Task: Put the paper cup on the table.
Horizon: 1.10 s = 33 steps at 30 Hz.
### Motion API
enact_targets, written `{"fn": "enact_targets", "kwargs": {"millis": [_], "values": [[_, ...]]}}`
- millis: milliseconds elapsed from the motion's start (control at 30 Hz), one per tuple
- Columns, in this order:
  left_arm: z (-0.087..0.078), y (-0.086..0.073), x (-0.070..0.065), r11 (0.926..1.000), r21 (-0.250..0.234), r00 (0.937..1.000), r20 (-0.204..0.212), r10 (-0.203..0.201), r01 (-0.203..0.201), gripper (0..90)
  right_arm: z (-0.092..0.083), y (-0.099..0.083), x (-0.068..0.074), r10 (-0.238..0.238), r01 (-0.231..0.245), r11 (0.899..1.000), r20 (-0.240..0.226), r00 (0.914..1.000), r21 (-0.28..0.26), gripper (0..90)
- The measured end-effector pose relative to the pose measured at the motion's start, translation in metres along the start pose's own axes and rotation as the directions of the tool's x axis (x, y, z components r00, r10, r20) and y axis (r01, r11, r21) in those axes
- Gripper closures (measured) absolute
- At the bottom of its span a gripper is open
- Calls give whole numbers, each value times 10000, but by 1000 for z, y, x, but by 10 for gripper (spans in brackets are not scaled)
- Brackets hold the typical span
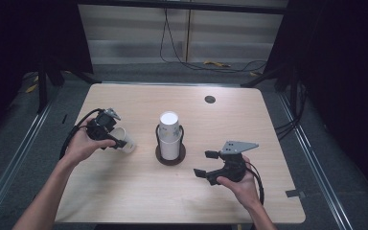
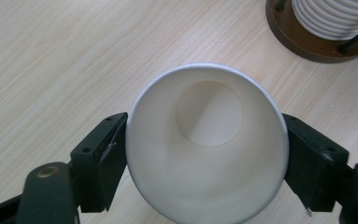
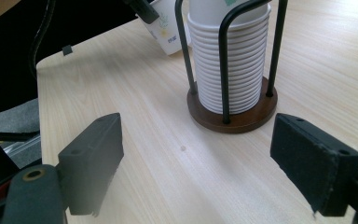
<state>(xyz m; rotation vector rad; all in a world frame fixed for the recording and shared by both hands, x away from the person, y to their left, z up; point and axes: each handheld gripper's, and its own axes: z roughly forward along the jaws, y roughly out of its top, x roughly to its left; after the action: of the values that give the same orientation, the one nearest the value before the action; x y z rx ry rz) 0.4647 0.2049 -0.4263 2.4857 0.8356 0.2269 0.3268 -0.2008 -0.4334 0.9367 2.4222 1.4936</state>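
Left gripper [image 1: 116, 140] has its jaws on either side of a white paper cup [image 2: 207, 144], pads against the wall, left of the cup holder [image 1: 170, 154] on the table [image 1: 124, 191]; cup's printed label too small to read; right gripper [image 3: 212, 163] jaws wide apart, nothing between, near holder's stacked cups [image 3: 228, 60].

Open wood lying before the right gripper's [image 3: 200, 158] fingers [image 3: 314, 163].
Beyond them, the dark wire-framed cup holder with stacked white paper cups [image 3: 230, 65] is blocking the way.
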Motion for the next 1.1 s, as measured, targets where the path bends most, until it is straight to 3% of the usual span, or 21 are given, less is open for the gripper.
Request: {"fn": "enact_targets", "kwargs": {"millis": [567,700,900,1100], "values": [[14,8,-2,9996,-253,9997,-191,-121,116,198,1,-2,-1,25,-24,10000,-13,10000,88,172],[16,9,-4,9975,-607,9992,-102,-381,374,167,3,-2,-1,15,-15,9999,-23,10000,144,172],[16,10,-7,9961,-816,9992,-181,-345,329,167,3,-3,-1,29,-28,9998,-61,10000,200,176],[11,11,-5,9860,-1532,9974,-170,-701,666,163,4,-2,0,24,-22,9998,-68,10000,219,176]]}}
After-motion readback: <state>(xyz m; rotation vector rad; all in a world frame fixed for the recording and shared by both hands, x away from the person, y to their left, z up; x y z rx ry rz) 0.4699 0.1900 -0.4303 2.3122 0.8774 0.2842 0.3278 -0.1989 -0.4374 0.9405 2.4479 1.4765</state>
